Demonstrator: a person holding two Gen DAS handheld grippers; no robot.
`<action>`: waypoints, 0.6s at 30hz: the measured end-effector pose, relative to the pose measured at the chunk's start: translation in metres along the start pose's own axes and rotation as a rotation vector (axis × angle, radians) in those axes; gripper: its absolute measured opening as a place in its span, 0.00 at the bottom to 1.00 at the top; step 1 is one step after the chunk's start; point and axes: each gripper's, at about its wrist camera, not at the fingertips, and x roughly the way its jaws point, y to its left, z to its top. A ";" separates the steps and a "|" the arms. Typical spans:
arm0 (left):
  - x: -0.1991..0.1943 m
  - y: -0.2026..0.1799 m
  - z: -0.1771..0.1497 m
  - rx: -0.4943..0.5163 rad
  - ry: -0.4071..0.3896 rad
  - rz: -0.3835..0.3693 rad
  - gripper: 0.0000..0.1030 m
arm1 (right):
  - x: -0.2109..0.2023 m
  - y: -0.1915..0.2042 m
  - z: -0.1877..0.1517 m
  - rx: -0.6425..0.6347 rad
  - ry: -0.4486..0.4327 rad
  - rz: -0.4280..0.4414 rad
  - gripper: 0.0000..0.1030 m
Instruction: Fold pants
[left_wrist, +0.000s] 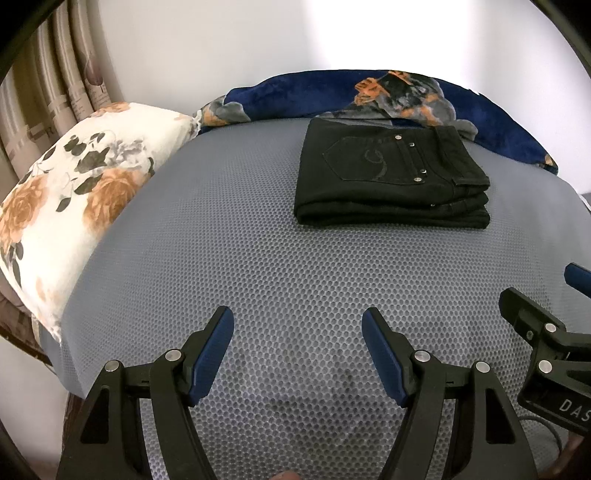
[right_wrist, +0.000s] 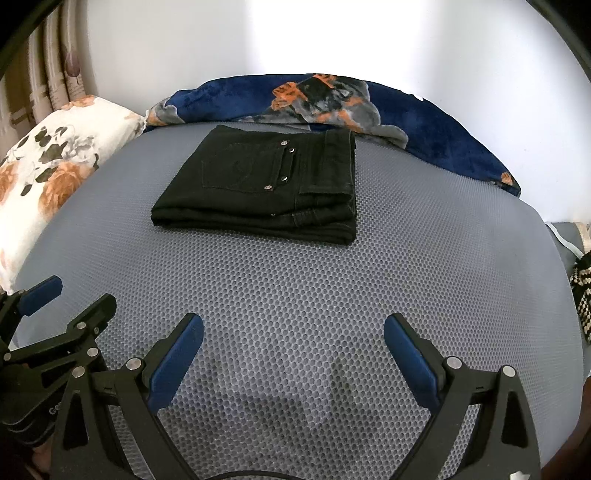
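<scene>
Black pants (left_wrist: 388, 177) lie folded into a compact stack on the grey mesh bed cover (left_wrist: 258, 266), back pocket with metal rivets on top. In the right wrist view the pants (right_wrist: 266, 184) sit ahead at the centre. My left gripper (left_wrist: 297, 325) is open and empty, well short of the pants. My right gripper (right_wrist: 293, 334) is open and empty, also short of them. The right gripper shows at the right edge of the left wrist view (left_wrist: 546, 325). The left gripper shows at the left edge of the right wrist view (right_wrist: 62, 306).
A floral pillow (left_wrist: 74, 206) lies at the bed's left. A blue blanket with an orange and grey print (left_wrist: 369, 96) is bunched behind the pants along the white wall. Curtains (left_wrist: 44, 88) hang at far left. A woven black-and-cream item (right_wrist: 581, 288) sits at the right edge.
</scene>
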 end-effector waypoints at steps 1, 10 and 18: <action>0.000 0.000 0.000 0.000 -0.001 0.000 0.70 | 0.000 0.000 0.000 -0.001 -0.002 -0.001 0.94; -0.001 -0.002 -0.001 0.000 -0.002 0.003 0.70 | 0.001 0.000 0.000 -0.006 -0.004 -0.006 0.94; -0.001 0.000 -0.001 0.005 -0.006 0.002 0.70 | 0.002 -0.001 0.000 -0.010 -0.004 -0.008 0.94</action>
